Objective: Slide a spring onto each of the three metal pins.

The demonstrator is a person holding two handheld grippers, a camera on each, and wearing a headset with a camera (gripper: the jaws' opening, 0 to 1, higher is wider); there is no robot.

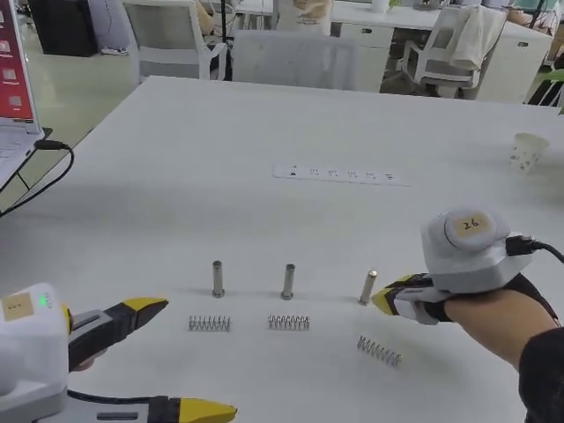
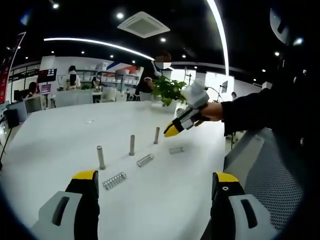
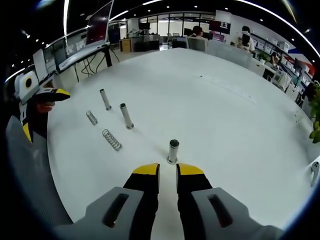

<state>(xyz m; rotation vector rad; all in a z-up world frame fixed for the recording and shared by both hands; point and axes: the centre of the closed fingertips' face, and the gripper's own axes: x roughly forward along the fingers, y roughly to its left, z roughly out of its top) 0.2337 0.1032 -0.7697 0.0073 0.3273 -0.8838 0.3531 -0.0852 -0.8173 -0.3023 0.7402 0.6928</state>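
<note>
Three metal pins stand upright in a row on the white table [image 1: 264, 132]: left pin [image 1: 218, 278], middle pin [image 1: 288, 281], right pin [image 1: 367, 287]. A spring lies in front of each: left spring [image 1: 210, 324], middle spring [image 1: 289, 323], right spring [image 1: 379, 351]. My right gripper [image 1: 382, 300] is shut and empty, its yellow tips just short of the right pin [image 3: 172, 151]. At the near left my left gripper [image 1: 181, 359] is open and holds nothing, with the left spring [image 2: 114, 180] lying ahead of its jaws.
A laptop [image 1: 11, 97] with a black cable [image 1: 55, 172] sits at the table's left edge. A white power strip [image 1: 339, 174] lies mid-table, and a paper cup [image 1: 527, 152] stands far right. Office chairs [image 1: 176, 40] line the far side.
</note>
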